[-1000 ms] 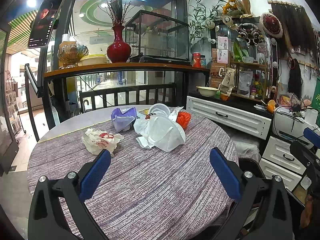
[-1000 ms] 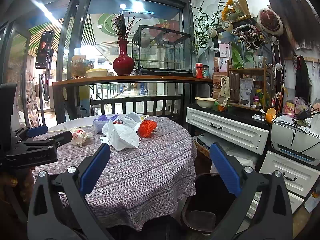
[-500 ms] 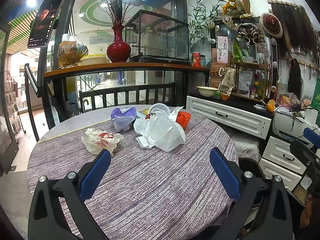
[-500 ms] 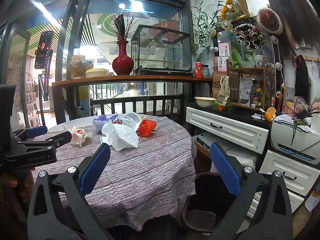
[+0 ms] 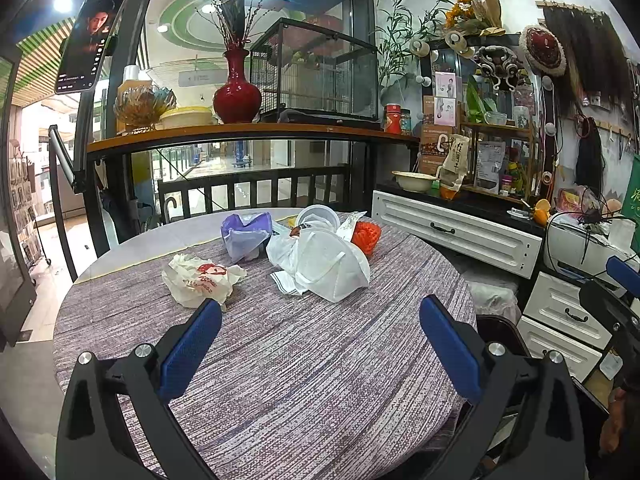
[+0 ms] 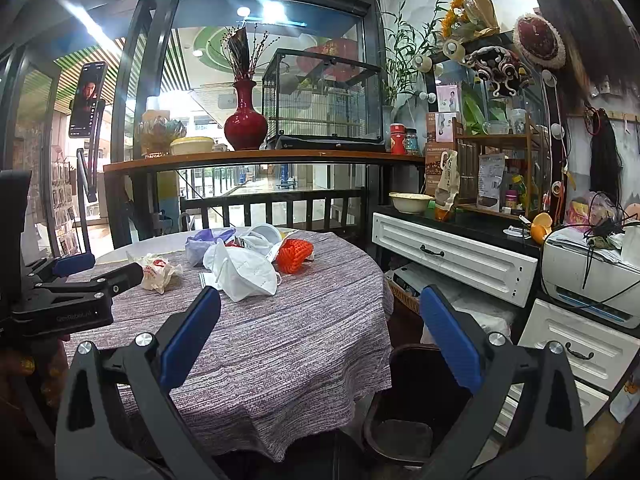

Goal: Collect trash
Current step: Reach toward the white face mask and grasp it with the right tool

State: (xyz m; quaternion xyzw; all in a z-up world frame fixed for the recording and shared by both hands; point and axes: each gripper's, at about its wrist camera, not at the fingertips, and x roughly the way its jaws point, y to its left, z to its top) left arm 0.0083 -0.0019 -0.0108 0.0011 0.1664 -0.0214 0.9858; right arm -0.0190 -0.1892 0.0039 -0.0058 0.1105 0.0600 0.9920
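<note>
Trash lies on the far half of a round table: a crumpled white bag with red print, a purple wrapper, a white face mask over a white plastic bag, a white cup lid and an orange net. My left gripper is open and empty above the near half of the table. My right gripper is open and empty over the table's right edge. The mask and orange net show in the right wrist view, as does the left gripper.
A dark bin stands on the floor right of the table. White drawers and a printer line the right wall. A wooden shelf with a red vase and a glass cage runs behind the table.
</note>
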